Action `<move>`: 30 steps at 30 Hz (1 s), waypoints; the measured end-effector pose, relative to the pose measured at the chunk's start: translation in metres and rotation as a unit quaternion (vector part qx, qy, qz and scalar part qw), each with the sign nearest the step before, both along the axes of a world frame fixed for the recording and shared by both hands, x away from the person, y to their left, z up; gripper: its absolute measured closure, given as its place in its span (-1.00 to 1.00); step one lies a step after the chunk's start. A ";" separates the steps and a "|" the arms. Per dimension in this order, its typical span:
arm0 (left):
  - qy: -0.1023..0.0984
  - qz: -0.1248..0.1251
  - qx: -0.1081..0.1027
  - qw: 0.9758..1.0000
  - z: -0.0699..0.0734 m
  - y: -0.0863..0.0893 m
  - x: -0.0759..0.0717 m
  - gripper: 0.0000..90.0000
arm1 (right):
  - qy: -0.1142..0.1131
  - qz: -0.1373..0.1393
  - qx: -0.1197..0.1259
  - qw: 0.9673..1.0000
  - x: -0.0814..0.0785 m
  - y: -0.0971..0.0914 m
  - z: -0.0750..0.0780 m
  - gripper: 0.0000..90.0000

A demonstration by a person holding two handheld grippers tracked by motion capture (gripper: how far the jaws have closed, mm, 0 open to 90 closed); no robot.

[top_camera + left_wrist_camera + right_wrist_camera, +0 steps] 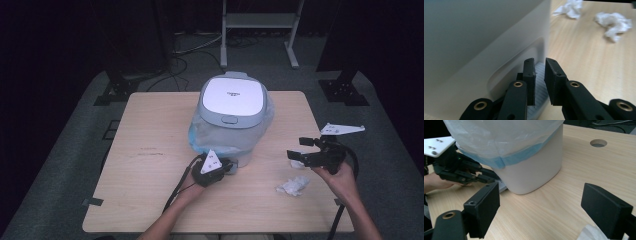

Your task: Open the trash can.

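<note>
A white pedal bin (231, 115) with its grey-rimmed lid (233, 95) down stands at the middle of the wooden table (150, 130). A clear bag with a blue band (506, 160) hangs over its sides. My left gripper (230, 167) is at the foot of the bin. Its jaws stand nearly together, tips over the ribbed grey pedal (540, 75); I cannot tell whether they press it. Right of the bin, my right gripper (298, 149) hovers with jaws wide open and nothing between them, above a crumpled white tissue (294, 186).
Two crumpled tissues (571, 8) (615, 22) lie on the table right of the bin, and one tissue (591, 233) sits just below my right jaw. A round cable hole (598, 143) is in the tabletop beyond the bin. A metal stand (257, 30) rises behind the table.
</note>
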State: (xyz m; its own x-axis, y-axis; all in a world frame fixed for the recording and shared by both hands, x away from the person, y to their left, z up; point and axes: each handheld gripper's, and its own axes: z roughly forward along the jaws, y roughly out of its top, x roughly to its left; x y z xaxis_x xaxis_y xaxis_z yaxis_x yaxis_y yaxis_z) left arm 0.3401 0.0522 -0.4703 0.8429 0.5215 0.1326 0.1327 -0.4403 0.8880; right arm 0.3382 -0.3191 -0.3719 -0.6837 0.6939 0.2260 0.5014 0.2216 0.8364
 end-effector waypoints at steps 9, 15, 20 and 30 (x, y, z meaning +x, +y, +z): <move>0.008 0.026 -0.008 1.000 -0.008 -0.005 0.004 0.78 | 0.002 0.001 0.003 1.000 -0.007 -0.002 -0.010 -0.69; -0.010 0.033 0.012 0.999 -0.008 -0.008 0.000 0.72 | -0.002 -0.003 0.007 1.000 -0.016 -0.003 -0.020 -0.69; 0.011 0.027 0.008 1.000 -0.008 -0.007 0.003 0.75 | 0.002 -0.005 -0.002 1.000 -0.022 -0.002 -0.033 -0.69; 0.040 0.016 0.003 0.999 -0.008 -0.006 0.008 0.87 | -0.008 -0.017 0.003 1.000 -0.035 -0.008 -0.042 -0.69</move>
State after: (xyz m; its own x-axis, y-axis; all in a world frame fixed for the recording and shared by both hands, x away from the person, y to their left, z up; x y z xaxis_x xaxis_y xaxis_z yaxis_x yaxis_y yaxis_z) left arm 0.3477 0.0463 -0.4787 0.8344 0.5469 0.0684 0.2170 -0.4400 0.8714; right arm 0.3031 -0.3274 -0.4142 -0.6633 0.7157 0.2185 0.4944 0.2000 0.8459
